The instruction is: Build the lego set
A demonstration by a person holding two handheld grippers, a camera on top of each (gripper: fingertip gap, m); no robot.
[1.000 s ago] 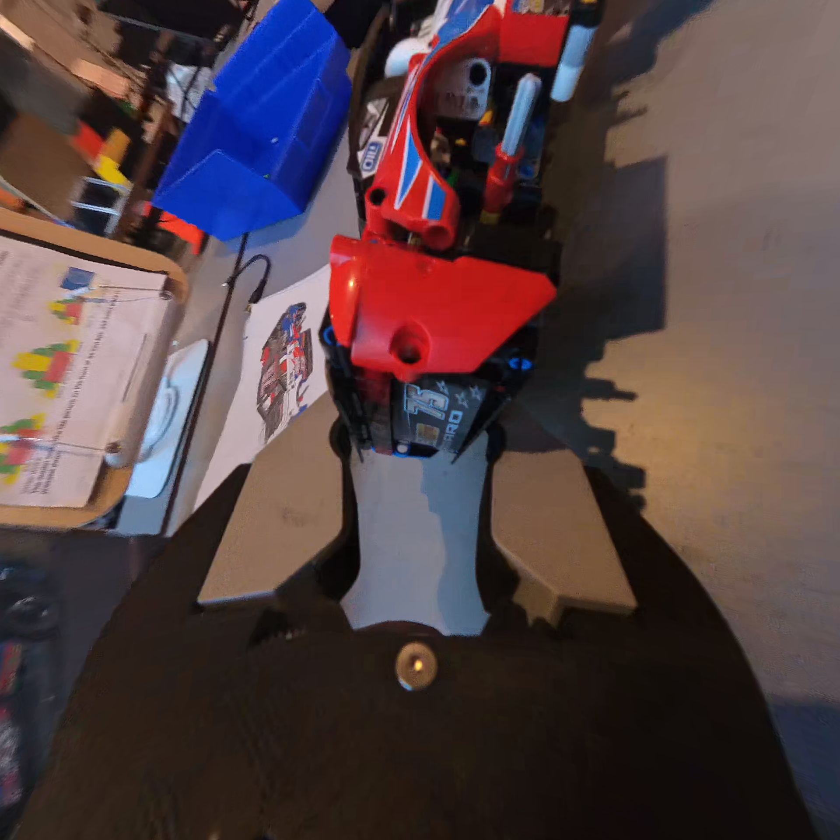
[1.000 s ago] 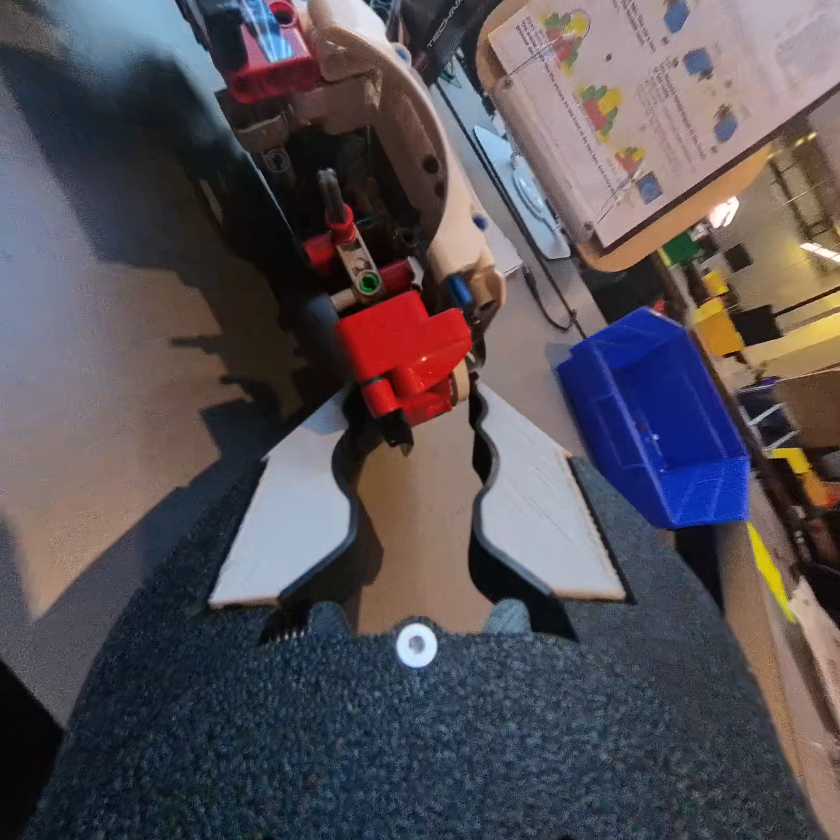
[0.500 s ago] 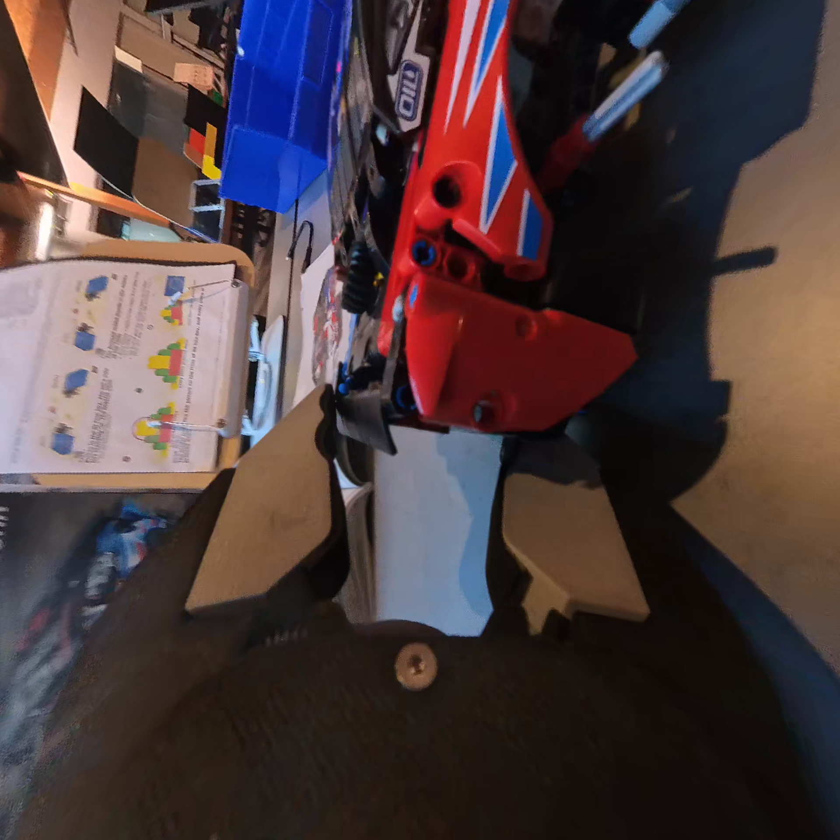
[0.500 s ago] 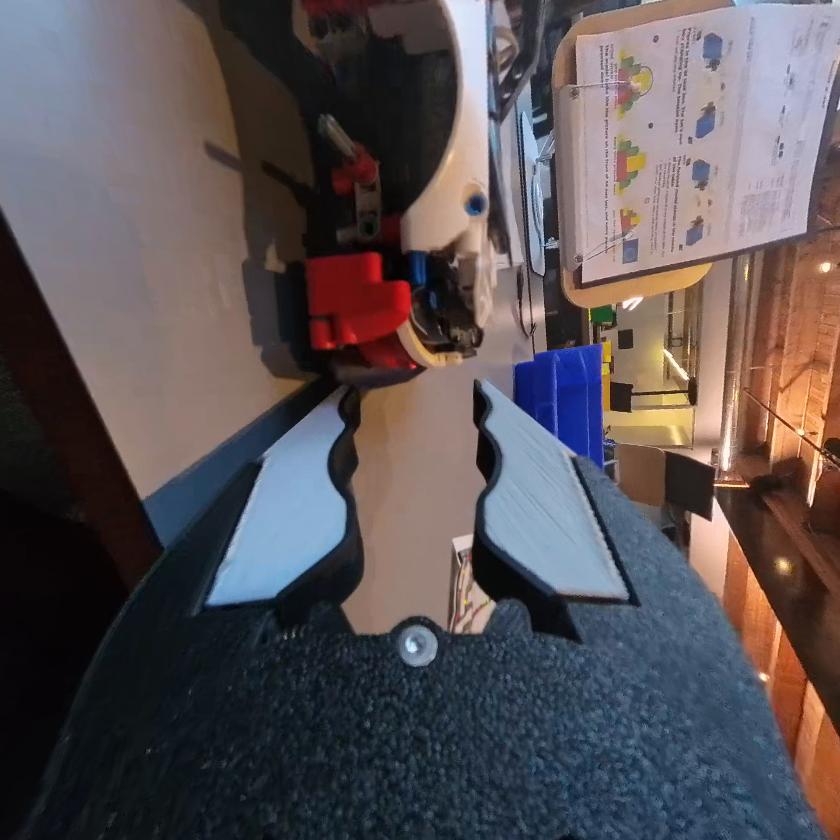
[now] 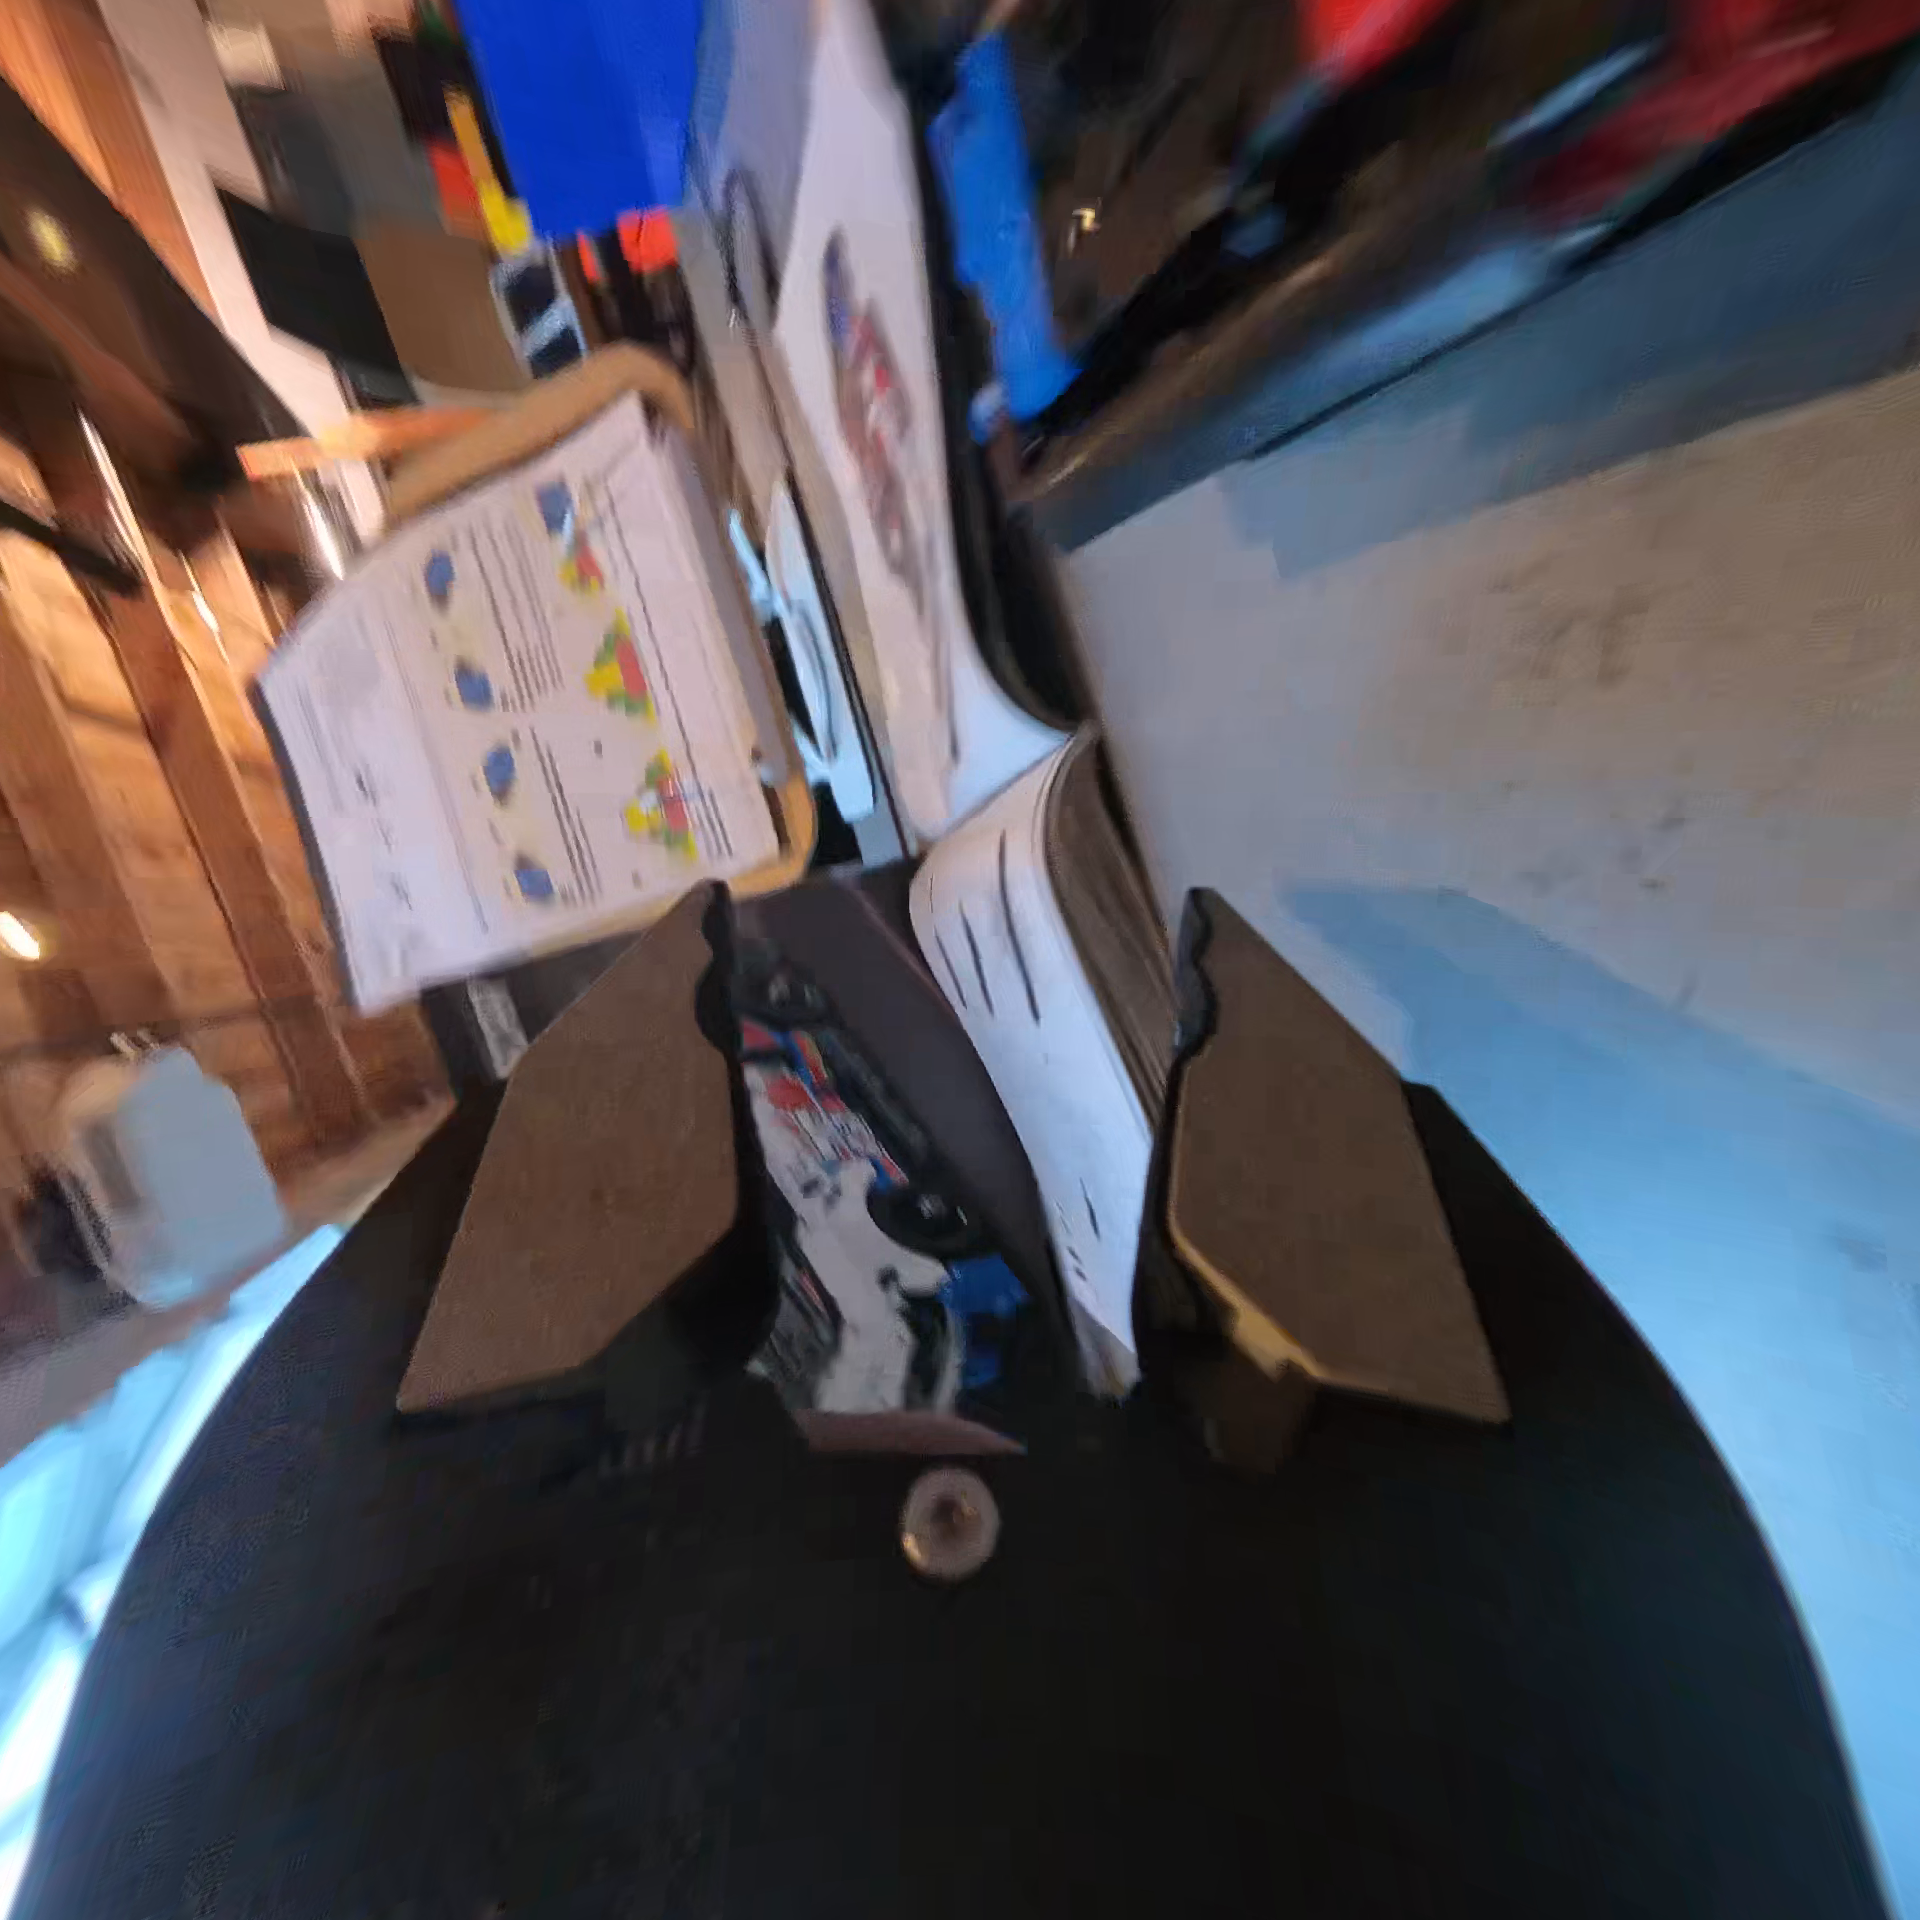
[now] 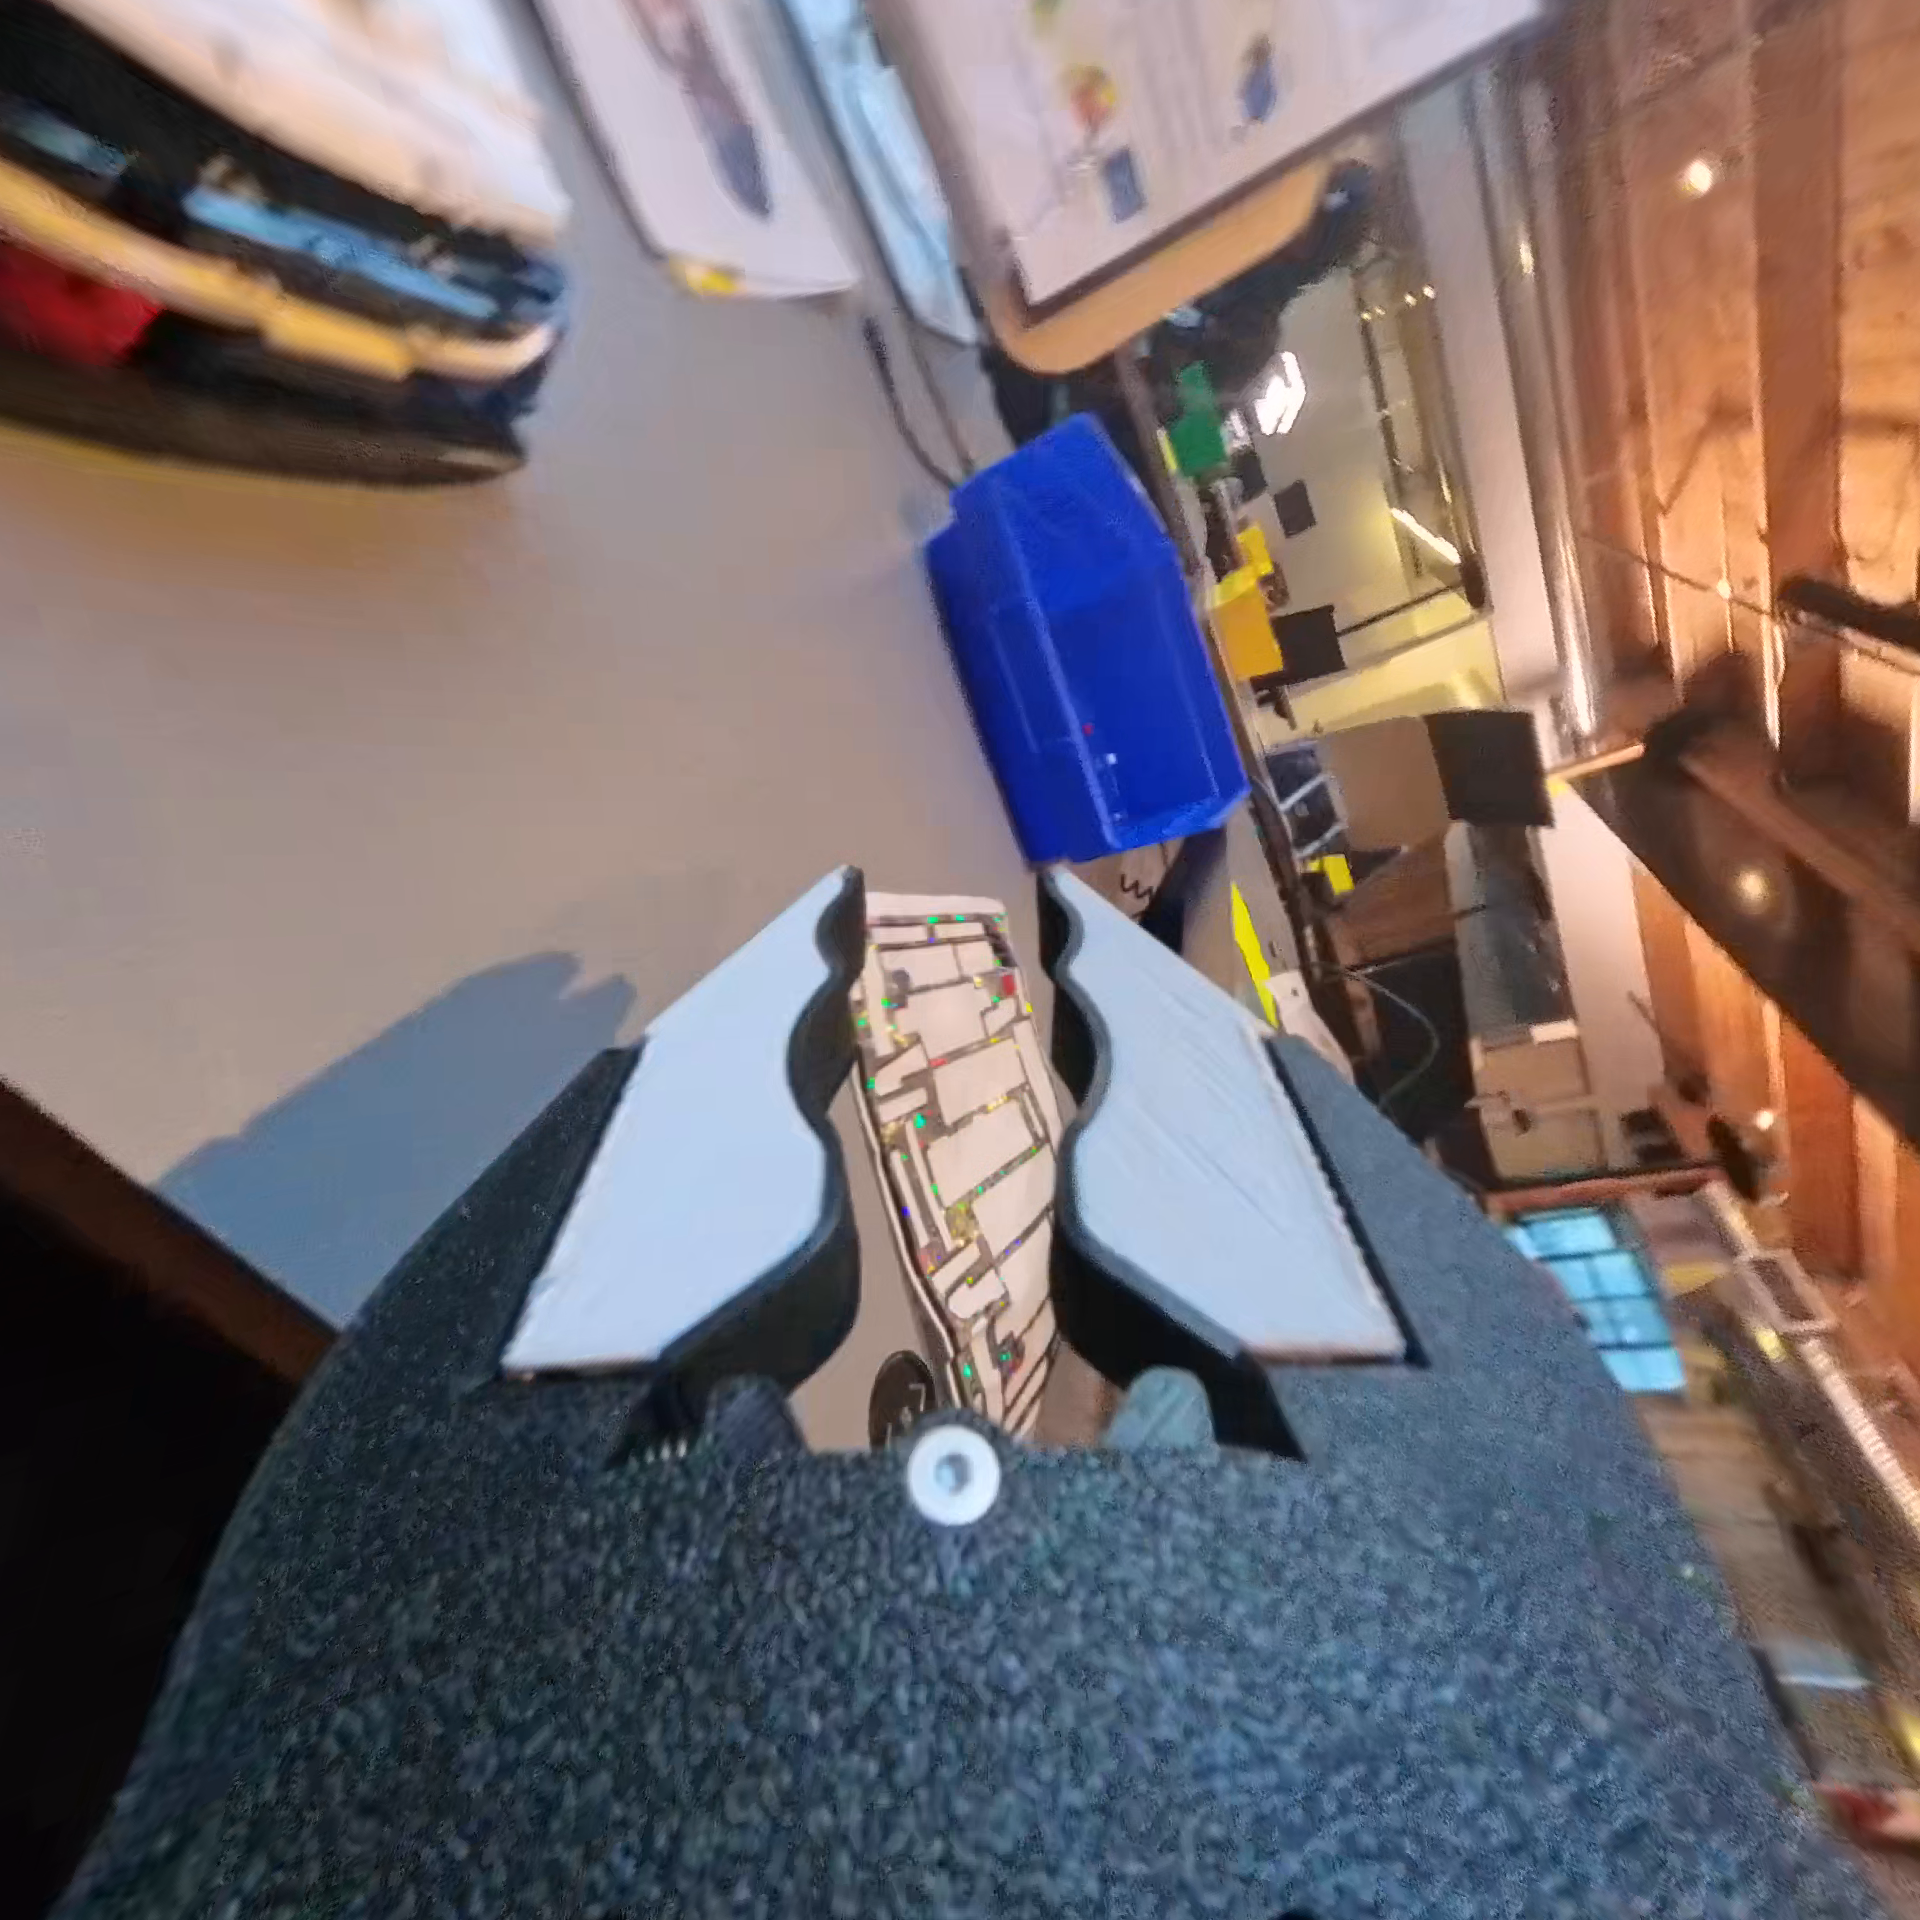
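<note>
**Both grippers empty; model car lying apart on the bench**

While both views are tilted and smeared by motion, the main items can be listed.

- Left gripper (image 5: pixel 951 940): fingers spread apart, nothing between them. Beyond the gap lie a thick booklet (image 5: pixel 1023 1049) with white pages and a dark box (image 5: pixel 862 1122) printed with a picture of a car.
- Right gripper (image 6: pixel 951 904): fingers apart with a narrower gap, holding nothing. A sheet of stickers (image 6: pixel 961 1122) with dark outlines lies on the bench (image 6: pixel 436 707) behind the gap.
- Lego car (image 6: pixel 260 301): in the right wrist view it lies on the bench at the upper left, well apart from the gripper, showing red, cream and black parts, blurred. In the left wrist view only red and blue smears at the top right could belong to it; I cannot tell for certain.
- Blue bin (image 6: pixel 1081 644): stands on the bench near its far edge, just beyond the right gripper's fingertips in that view.
- Instruction sheet on a wooden board (image 5: pixel 520 686): propped up left of the left gripper, with coloured brick diagrams.
- Loose printed sheet (image 5: pixel 883 468) with a car picture: flat on the bench beyond the booklet.
</note>
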